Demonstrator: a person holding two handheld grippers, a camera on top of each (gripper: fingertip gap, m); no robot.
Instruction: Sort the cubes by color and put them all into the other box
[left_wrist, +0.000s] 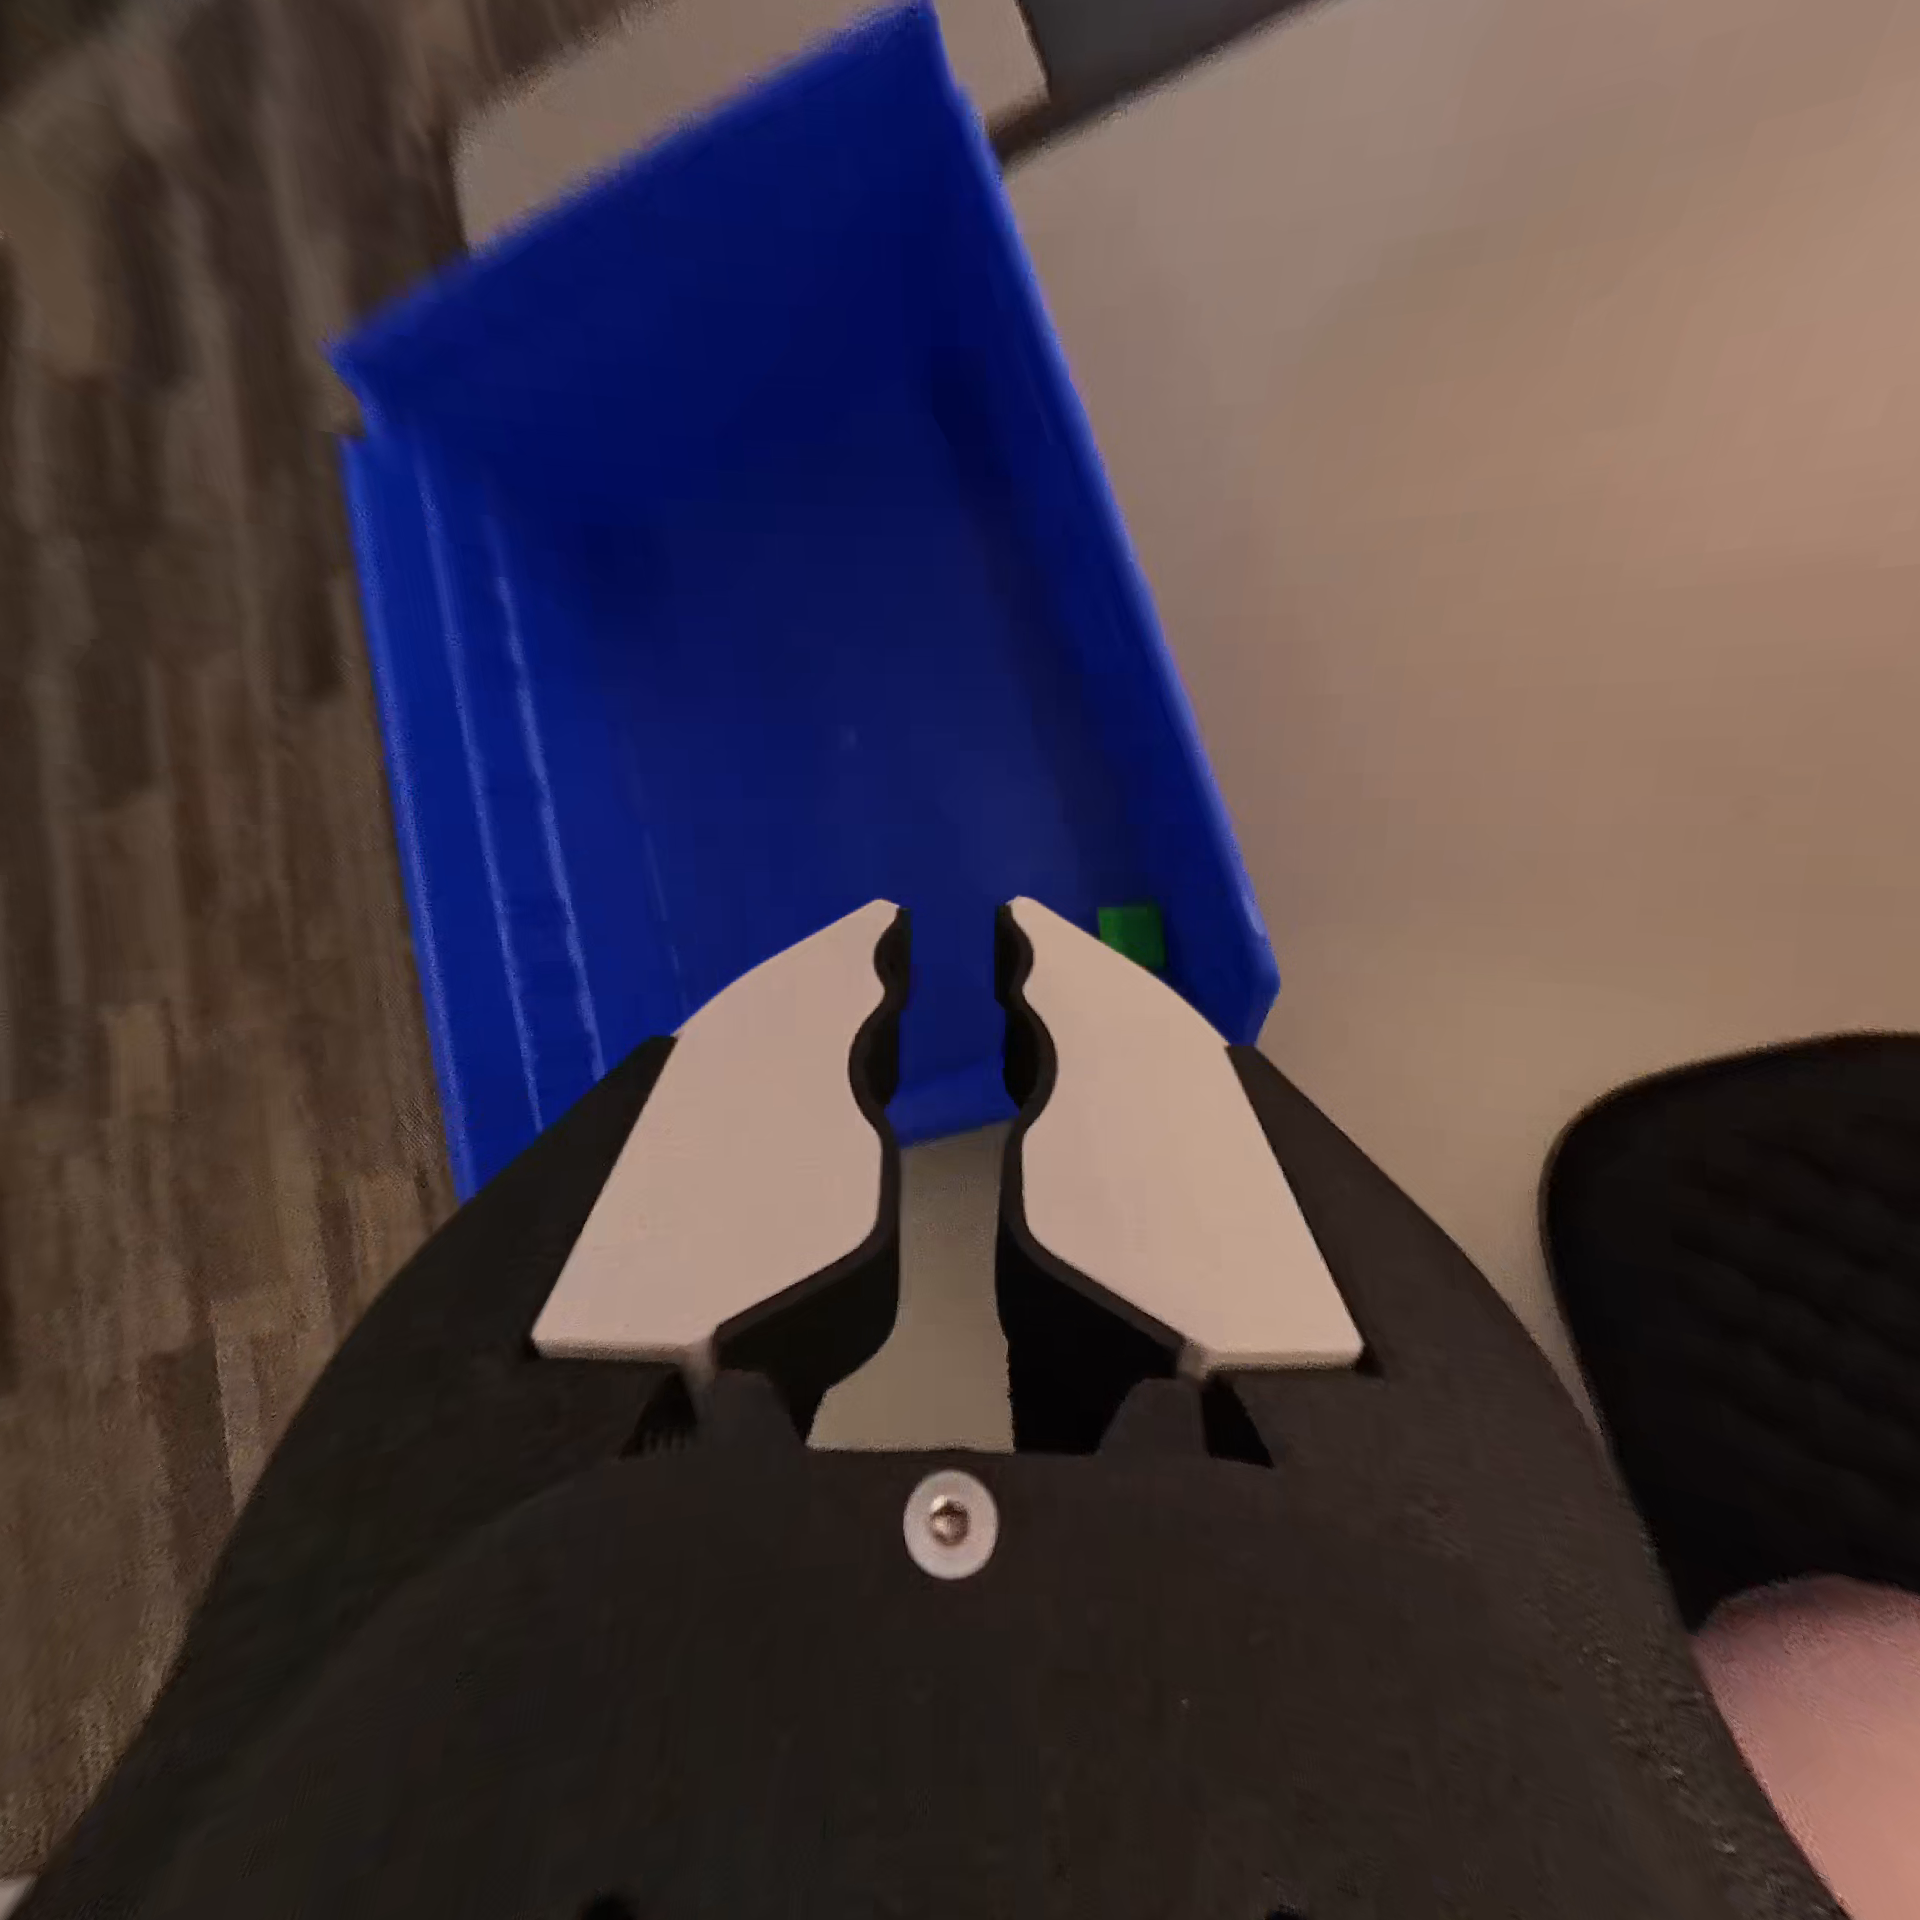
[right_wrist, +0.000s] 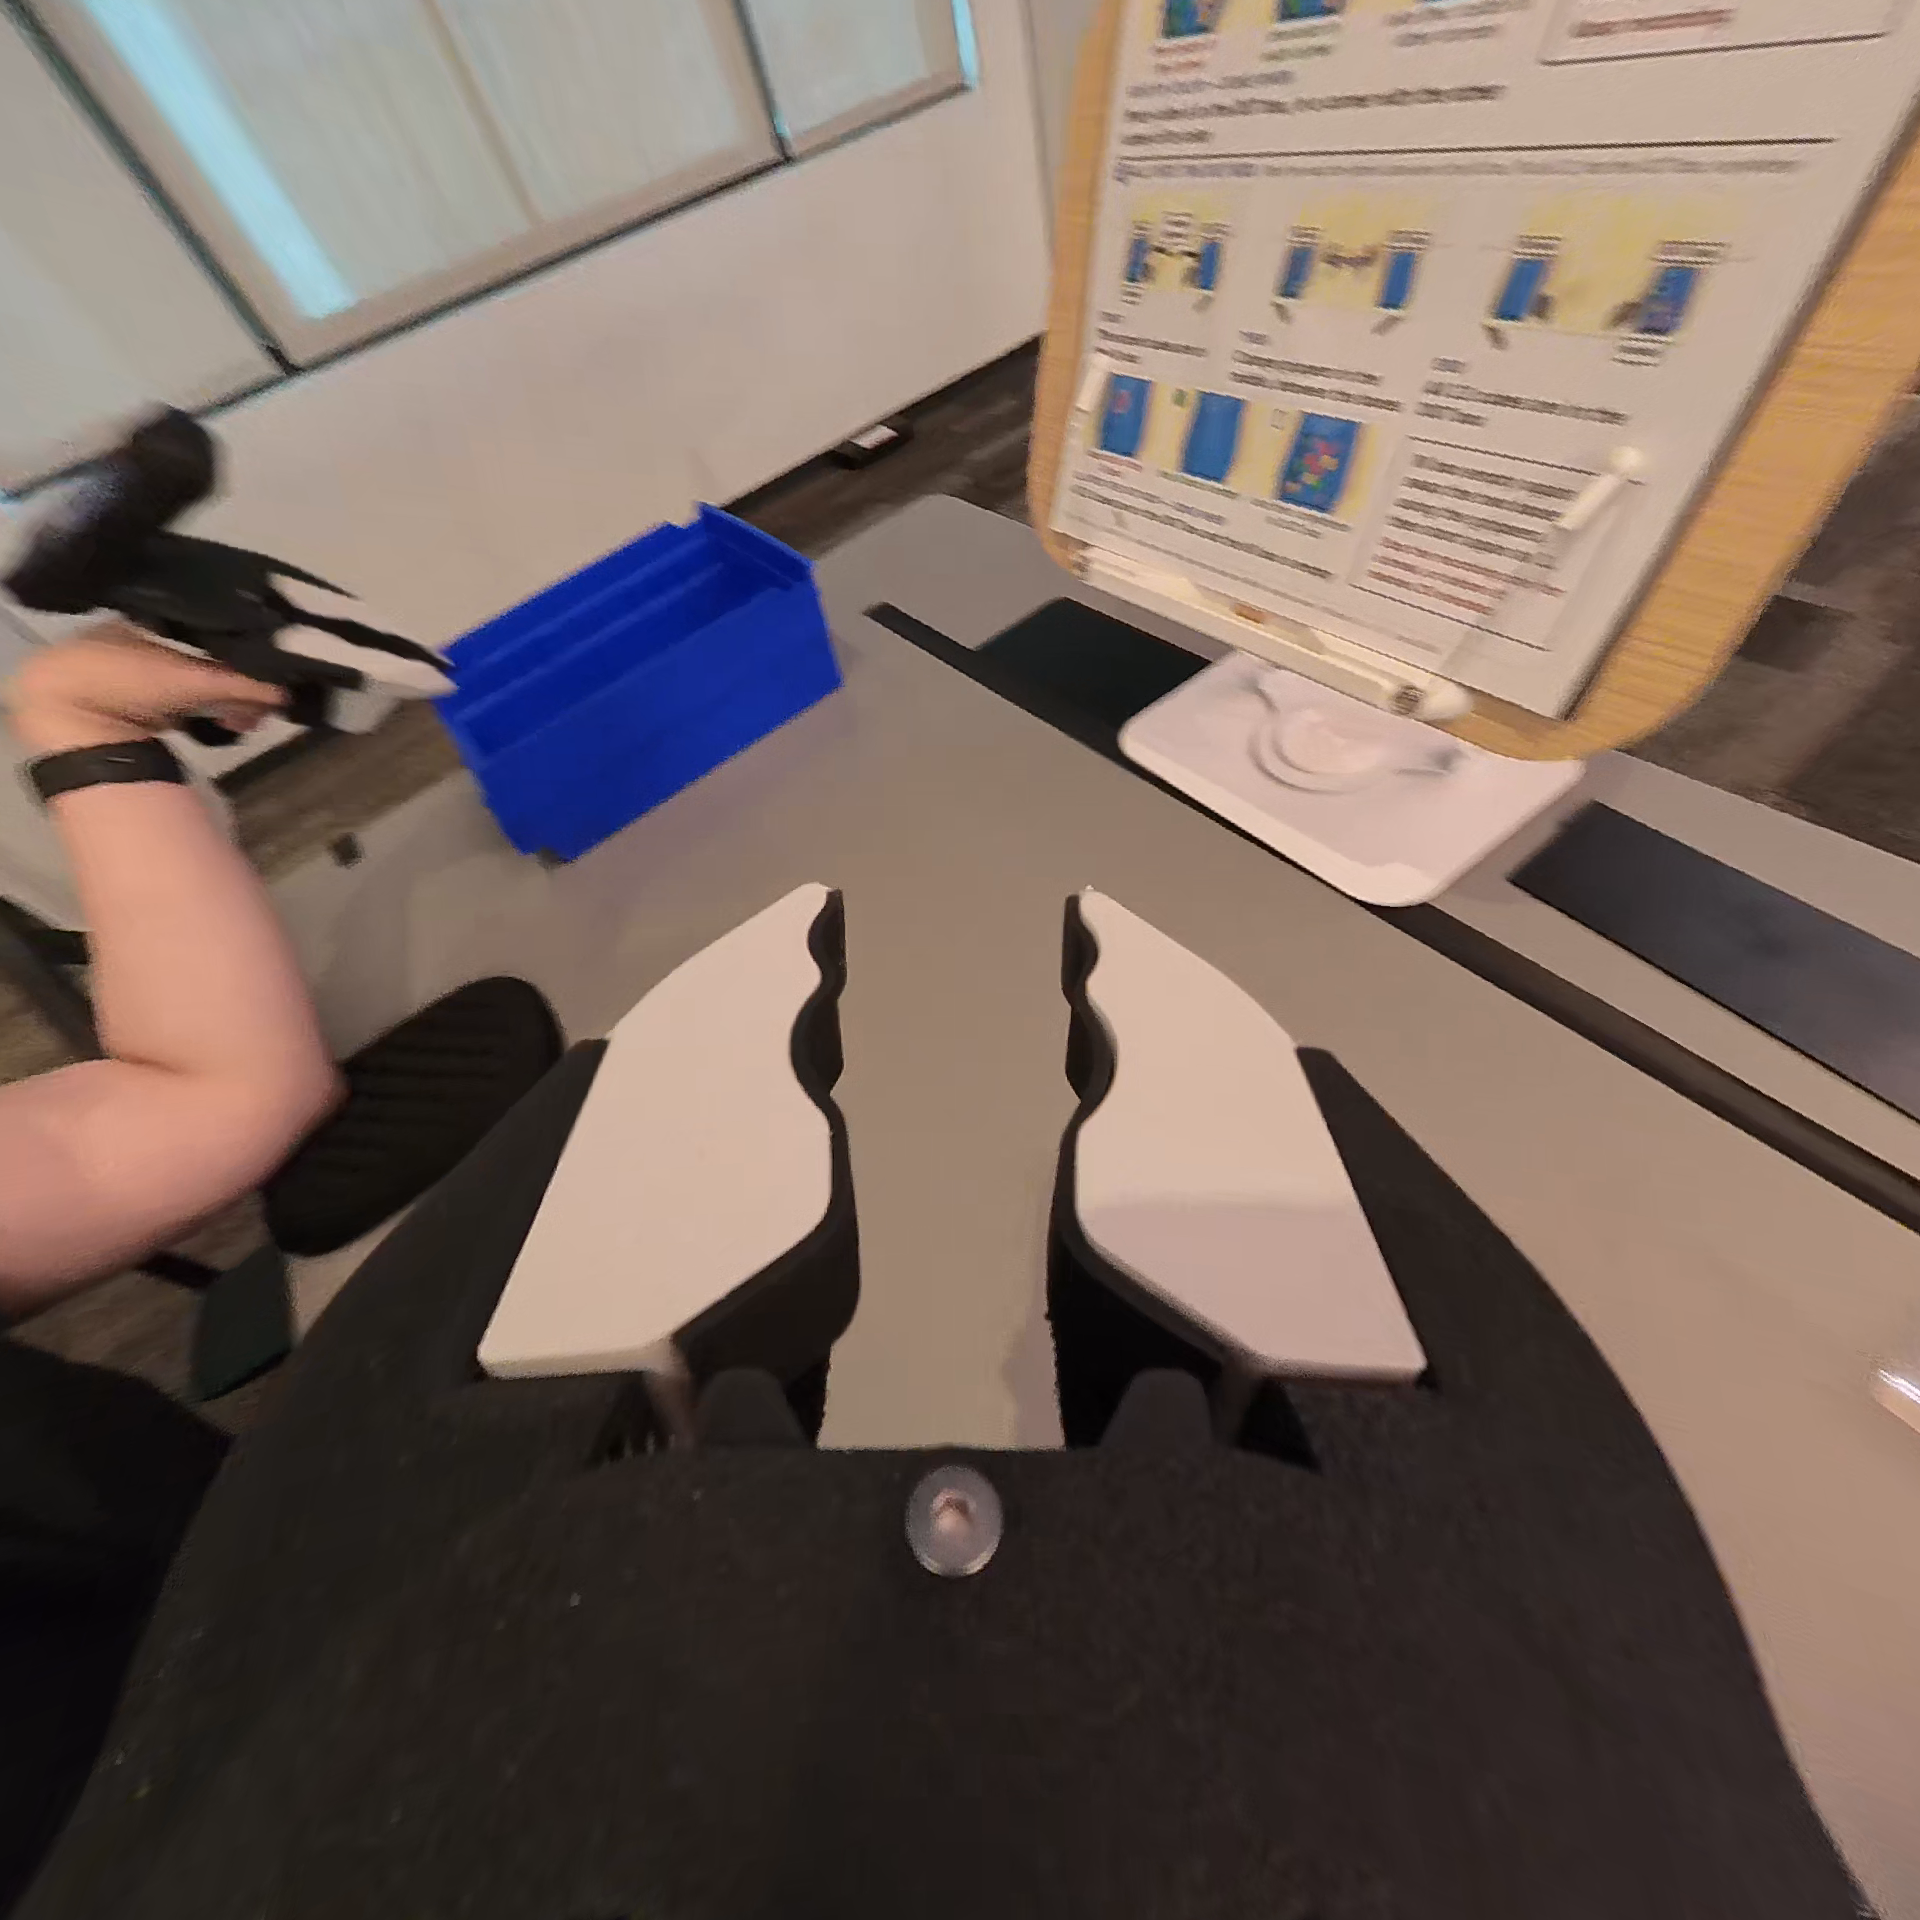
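A blue box (left_wrist: 727, 623) stands at the table's left edge, and I look down into it in the left wrist view. A green cube (left_wrist: 1130, 930) lies in its near right corner; the rest of its floor that shows is bare. My left gripper (left_wrist: 951, 914) hovers above the box's near end, jaws slightly apart with nothing between them. In the right wrist view the blue box (right_wrist: 644, 686) sits at the far left of the table, with the left gripper (right_wrist: 416, 665) at its near left end. My right gripper (right_wrist: 951, 899) is open and empty above the grey table (right_wrist: 987, 779).
A board with a printed instruction sheet (right_wrist: 1403, 343) stands on a white base (right_wrist: 1340, 800) at the table's far right. A black chair armrest (right_wrist: 416, 1101) sits at the left under the person's forearm (right_wrist: 177, 1039); it also shows in the left wrist view (left_wrist: 1745, 1299). Carpet (left_wrist: 156, 831) lies beyond the table edge.
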